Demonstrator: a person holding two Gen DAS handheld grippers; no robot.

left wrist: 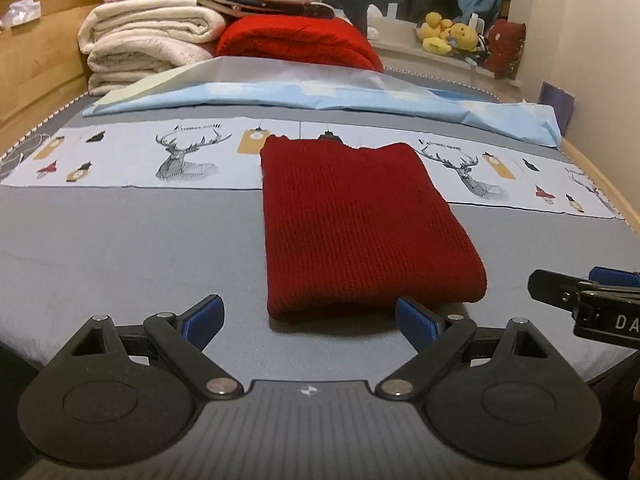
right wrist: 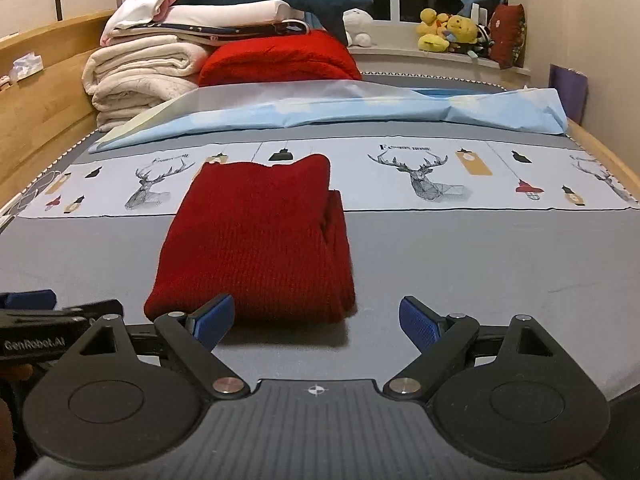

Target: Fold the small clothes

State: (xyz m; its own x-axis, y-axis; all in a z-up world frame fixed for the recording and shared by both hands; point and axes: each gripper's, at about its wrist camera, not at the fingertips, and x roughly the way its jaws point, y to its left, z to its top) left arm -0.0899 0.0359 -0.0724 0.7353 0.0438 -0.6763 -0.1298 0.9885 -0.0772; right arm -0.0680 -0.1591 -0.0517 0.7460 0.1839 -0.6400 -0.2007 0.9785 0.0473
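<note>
A dark red knitted garment (left wrist: 360,228) lies folded into a neat rectangle on the grey bed sheet (left wrist: 132,248); it also shows in the right wrist view (right wrist: 256,240). My left gripper (left wrist: 310,320) is open and empty, just in front of the garment's near edge. My right gripper (right wrist: 316,320) is open and empty, at the garment's near right corner, its left pad (right wrist: 214,318) close to the fabric. The right gripper shows at the right edge of the left wrist view (left wrist: 588,296). The left gripper shows at the left edge of the right wrist view (right wrist: 52,312).
A printed deer band (left wrist: 184,156) crosses the bed behind the garment. A light blue sheet (left wrist: 320,96), a red blanket (left wrist: 296,40) and stacked white bedding (left wrist: 152,36) lie further back. A wooden bed rail (left wrist: 36,64) runs along the left. Plush toys (left wrist: 448,34) sit on the sill.
</note>
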